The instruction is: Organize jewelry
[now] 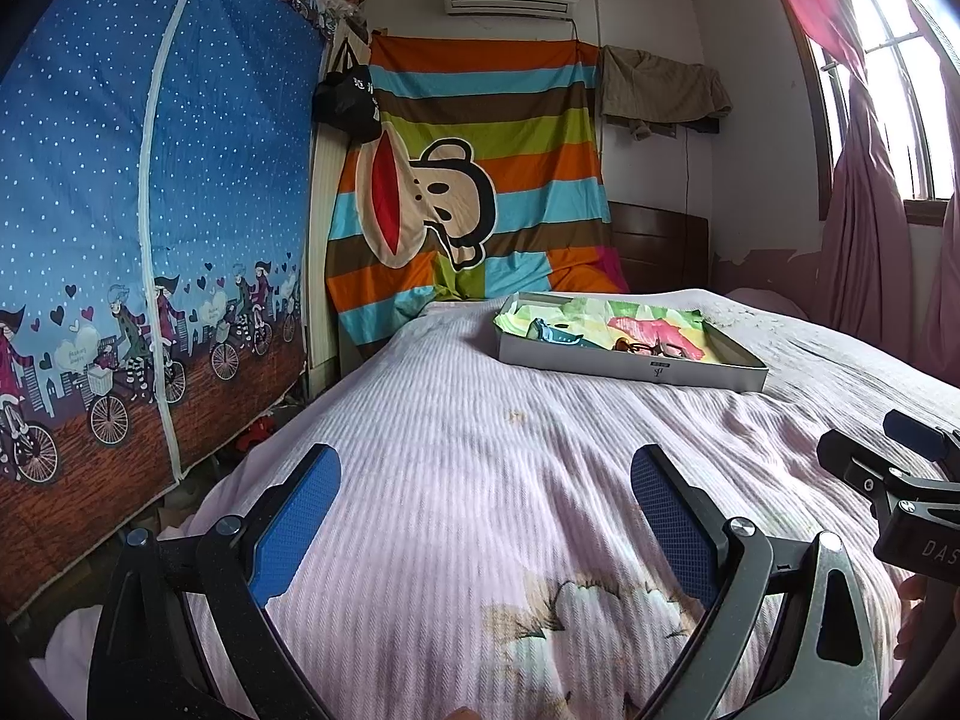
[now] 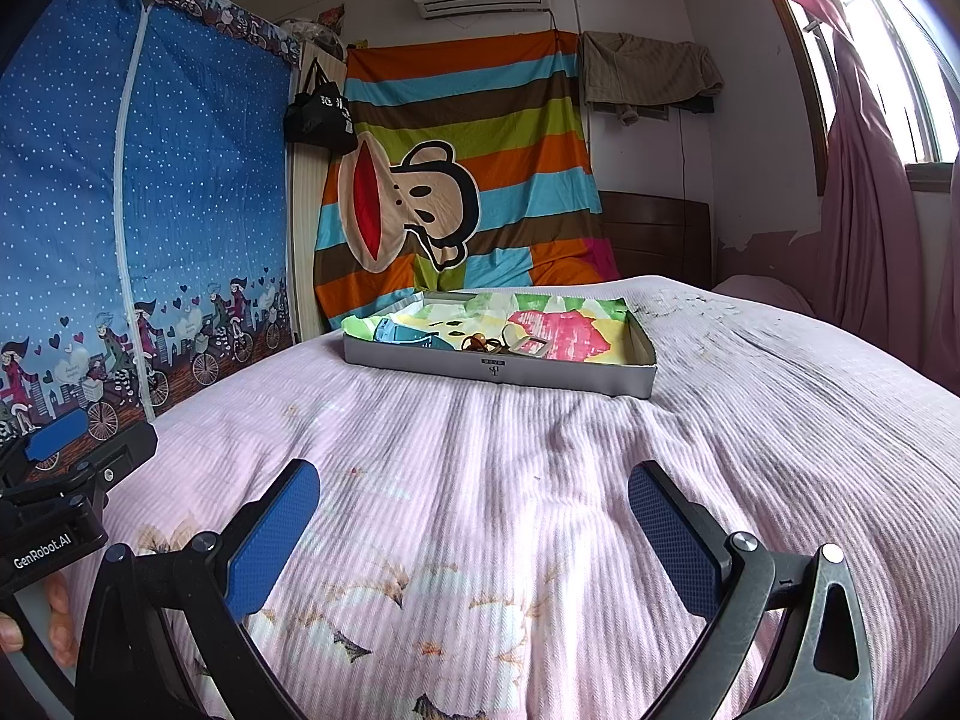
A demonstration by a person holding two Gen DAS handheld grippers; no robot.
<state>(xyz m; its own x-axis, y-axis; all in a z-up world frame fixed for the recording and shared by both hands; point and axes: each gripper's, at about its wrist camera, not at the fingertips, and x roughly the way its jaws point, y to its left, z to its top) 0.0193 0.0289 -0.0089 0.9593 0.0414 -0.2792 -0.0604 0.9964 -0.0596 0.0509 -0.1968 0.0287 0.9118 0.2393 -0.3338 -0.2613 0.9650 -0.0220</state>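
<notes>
**Both grippers wide over the bed, tray waiting ahead**

Left gripper (image 1: 486,516): blue pads (image 1: 297,519) spread wide, nothing between them, only the pink ribbed bedspread (image 1: 480,420) below. Right gripper (image 2: 474,531) is the same story, jaws far apart and empty, hovering over the bedspread and its faded flower print (image 2: 372,594).

The two tools sit side by side. From the left wrist view the right gripper's black body pokes in at the right edge; from the right wrist view the left gripper shows at the left edge, a "GenRobot.AI" label on it and the person's fingers (image 2: 57,630) wrapped below.

Further up the bed lies the tray (image 2: 498,369), shallow and grey, lined with bright patchy paper in green, pink and yellow. It is well apart from both grippers. Inside it, the jewelry: a teal piece (image 2: 405,336) toward the left, and beside it a tangle of brown bits (image 2: 480,343) near the front wall, with a pale rectangular buckle (image 2: 534,348) just to the right. What each small piece is, I cannot tell.

Behind the bed hangs a striped cloth (image 1: 480,120) with a cartoon monkey face. To the left stands a blue dotted wardrobe (image 1: 150,180) with cyclists printed along it. Pink curtains (image 1: 864,240) frame the window on the right.
</notes>
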